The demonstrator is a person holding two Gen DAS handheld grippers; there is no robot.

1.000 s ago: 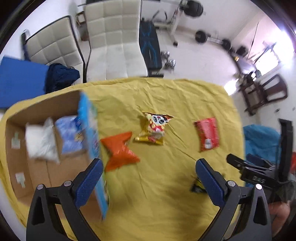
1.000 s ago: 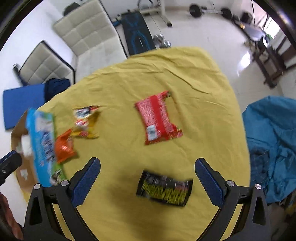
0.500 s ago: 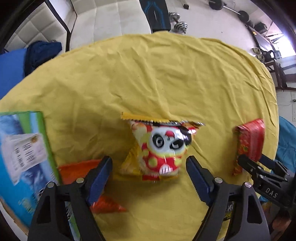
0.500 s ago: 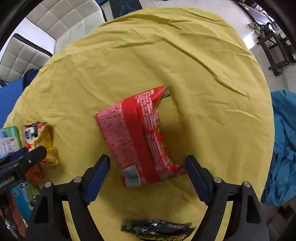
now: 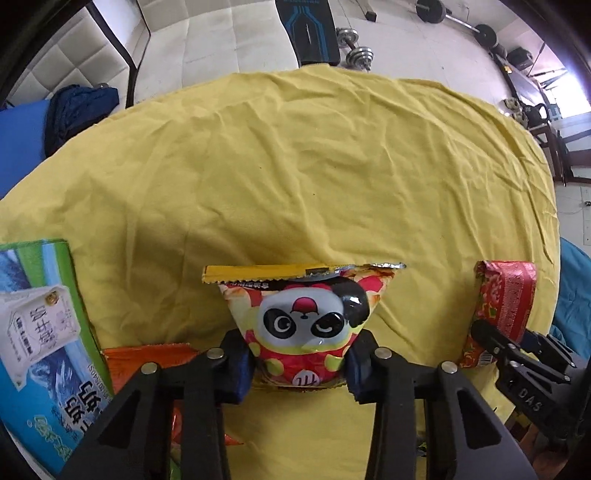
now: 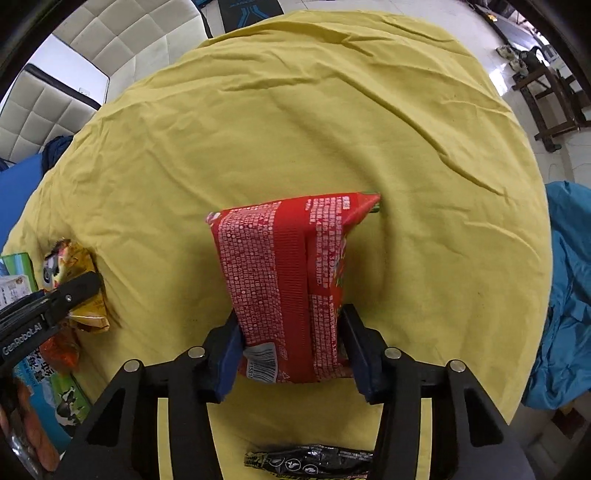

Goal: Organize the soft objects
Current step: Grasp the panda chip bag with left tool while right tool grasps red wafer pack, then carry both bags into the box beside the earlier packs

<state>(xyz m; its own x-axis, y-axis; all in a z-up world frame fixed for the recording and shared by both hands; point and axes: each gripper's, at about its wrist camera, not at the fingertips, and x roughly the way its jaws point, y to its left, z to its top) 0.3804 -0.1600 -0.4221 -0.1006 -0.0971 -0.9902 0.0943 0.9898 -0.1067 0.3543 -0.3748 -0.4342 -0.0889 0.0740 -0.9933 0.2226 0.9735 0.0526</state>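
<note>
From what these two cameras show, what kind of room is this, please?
Probably a room in a home that doubles as a gym. Dumbbells and a barbell lie on the tiled floor beside a workout bench, white padded chairs stand nearby, and a table under a yellow cloth holds snack packs.

Yellow cloth [image 5: 314, 166] matt, wrinkled. Panda snack bag [image 5: 306, 325] glossy foil. Red packet [image 6: 288, 284] shiny plastic film. Milk carton box [image 5: 40, 332] smooth printed cardboard.
</note>
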